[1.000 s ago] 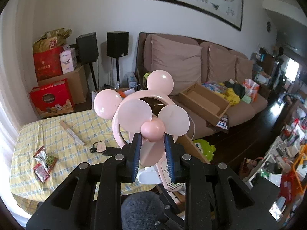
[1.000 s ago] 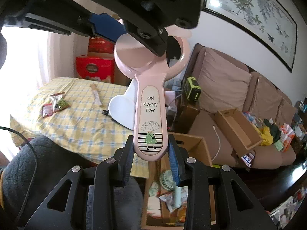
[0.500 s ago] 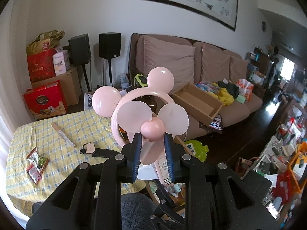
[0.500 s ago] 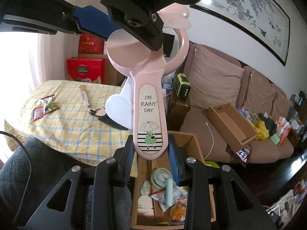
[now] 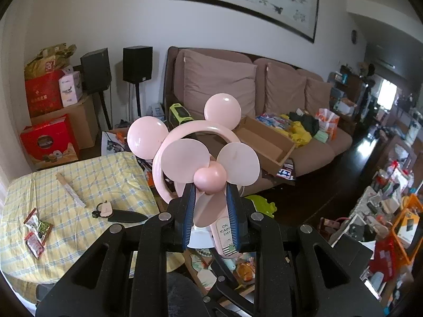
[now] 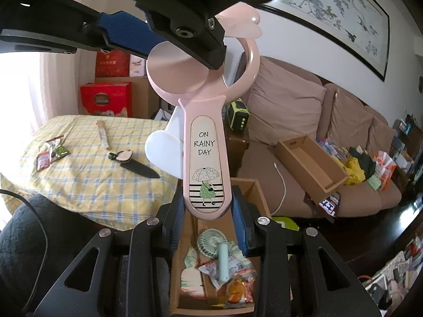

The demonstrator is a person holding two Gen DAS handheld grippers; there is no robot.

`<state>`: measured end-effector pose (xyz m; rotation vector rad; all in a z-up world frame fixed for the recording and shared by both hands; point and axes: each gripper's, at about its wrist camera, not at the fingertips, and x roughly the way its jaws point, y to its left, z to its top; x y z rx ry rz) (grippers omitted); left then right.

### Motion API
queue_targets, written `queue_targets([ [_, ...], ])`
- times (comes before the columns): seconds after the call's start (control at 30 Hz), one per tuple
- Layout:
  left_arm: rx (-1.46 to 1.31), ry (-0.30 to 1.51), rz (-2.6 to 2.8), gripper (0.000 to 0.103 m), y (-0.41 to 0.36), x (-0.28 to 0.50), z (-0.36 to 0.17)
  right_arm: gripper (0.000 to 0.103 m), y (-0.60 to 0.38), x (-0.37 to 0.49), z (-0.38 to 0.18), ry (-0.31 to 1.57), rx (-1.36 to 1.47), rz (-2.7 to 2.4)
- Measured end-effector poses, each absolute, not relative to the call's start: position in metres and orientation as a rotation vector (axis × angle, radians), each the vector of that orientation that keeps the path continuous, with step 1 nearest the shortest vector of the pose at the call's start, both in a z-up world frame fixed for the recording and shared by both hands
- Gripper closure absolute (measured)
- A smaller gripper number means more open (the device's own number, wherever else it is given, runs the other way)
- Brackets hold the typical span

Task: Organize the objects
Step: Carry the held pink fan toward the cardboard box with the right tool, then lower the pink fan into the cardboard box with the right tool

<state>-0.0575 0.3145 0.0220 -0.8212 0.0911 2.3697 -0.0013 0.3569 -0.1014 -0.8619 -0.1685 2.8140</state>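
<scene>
From the left wrist view, your left gripper has its fingers closed on the lower blade of the pink handheld fan, just under its round hub. Fan is upright, mouse ears on the ring, held in the air beside the desk with the yellow checked cloth. On the cloth: a black sheathed knife and snack packets.

From the right wrist view, your right gripper fingers clamp the bottom of the fan's handle, label "ON RAINY DAY". Fan hangs above an open wooden box holding a small mint fan and wrappers. Left gripper crosses the top of this view.
</scene>
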Motion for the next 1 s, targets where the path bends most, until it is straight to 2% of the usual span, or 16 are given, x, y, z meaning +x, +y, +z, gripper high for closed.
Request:
queue_targets([
  [0.43,-0.815,0.119,2.298,0.081,0.357,-0.051,0.016,0.070,0.396,0.005,-0.106,-0.093,-0.855,2.736],
  [1.0,-0.833,0.133,2.284,0.082,0.375,-0.053,0.007,0.070,0.414,0.006,-0.113,-0.024,-0.874,2.715],
])
